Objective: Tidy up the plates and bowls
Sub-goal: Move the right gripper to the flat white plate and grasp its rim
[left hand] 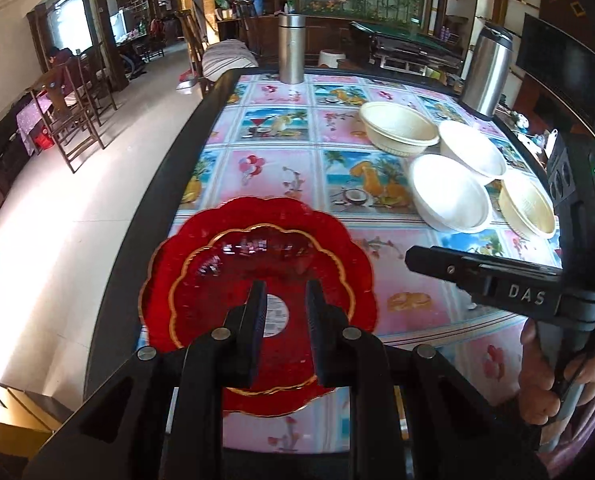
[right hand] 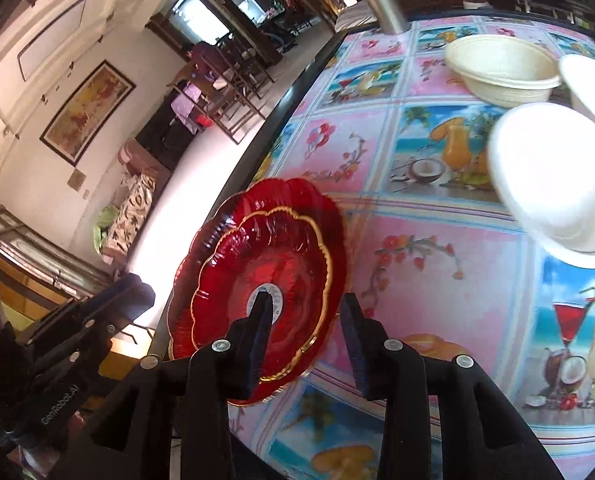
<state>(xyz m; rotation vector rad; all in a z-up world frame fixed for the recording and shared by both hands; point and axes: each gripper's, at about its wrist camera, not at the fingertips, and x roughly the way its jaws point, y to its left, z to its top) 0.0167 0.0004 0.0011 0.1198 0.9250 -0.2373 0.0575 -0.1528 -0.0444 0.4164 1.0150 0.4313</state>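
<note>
Two red scalloped glass plates with gold rims (left hand: 257, 264) (right hand: 265, 256) lie stacked, the smaller on the larger, near the table's left edge. My left gripper (left hand: 285, 292) is open above the stack, holding nothing. My right gripper (right hand: 307, 304) is open just right of the stack's rim; it shows in the left wrist view (left hand: 477, 276) to the right of the plates. Two cream bowls (left hand: 397, 128) (left hand: 529, 208) and two white bowls (left hand: 471, 152) (left hand: 449, 192) sit clustered at the table's far right; a cream bowl (right hand: 501, 68) and a white bowl (right hand: 557, 180) show in the right wrist view.
The table (left hand: 281, 168) has a pink pictured cloth and a dark rim. A steel flask (left hand: 291, 48) stands at the far edge, a steel kettle (left hand: 487, 72) at the far right. Wooden chairs (left hand: 77, 120) and tiled floor lie left of the table.
</note>
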